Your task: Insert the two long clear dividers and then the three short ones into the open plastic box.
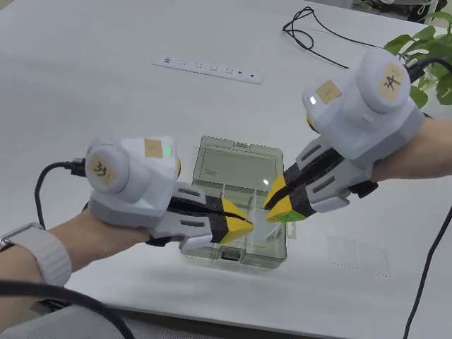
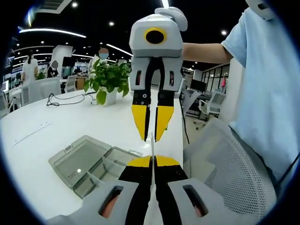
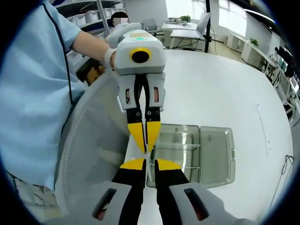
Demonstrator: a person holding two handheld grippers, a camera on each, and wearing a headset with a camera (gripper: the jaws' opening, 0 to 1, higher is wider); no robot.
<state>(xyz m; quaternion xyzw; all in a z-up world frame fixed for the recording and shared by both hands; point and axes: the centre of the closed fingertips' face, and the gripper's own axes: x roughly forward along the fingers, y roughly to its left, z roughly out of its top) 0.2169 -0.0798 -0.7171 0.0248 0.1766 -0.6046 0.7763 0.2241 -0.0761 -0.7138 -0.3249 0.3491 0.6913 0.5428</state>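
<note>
Over the near end of the open box [image 1: 274, 260] the two grippers meet tip to tip, each pinching the same clear divider [image 2: 152, 148] between them. From the left gripper view, the left gripper [image 2: 153, 162] has its yellow tips pressed together on the sheet's thin edge, and the right gripper [image 2: 152, 137] faces it from above, its tips closed on the far end of that edge. From the right gripper view the same holds the other way round: the right gripper [image 3: 148, 164] is clamped narrow on the strip, with the left gripper [image 3: 146, 146] opposite and just as tightly closed. Seen from the head view, the left gripper [image 1: 244, 224] comes in from the left and the right gripper [image 1: 277, 205] from the right, both angled down, the divider hanging above the box's front compartments. The box sits on the white bench [image 1: 85, 85], its lid [image 1: 236, 168] folded flat behind it. Fitted dividers [image 3: 180, 146] stand upright inside the base and split it into cells. Farther back on the bench lie a power strip [image 1: 207, 69] and a black cable [image 1: 311, 32], with a plant [image 1: 427, 49] at the right corner.
</note>
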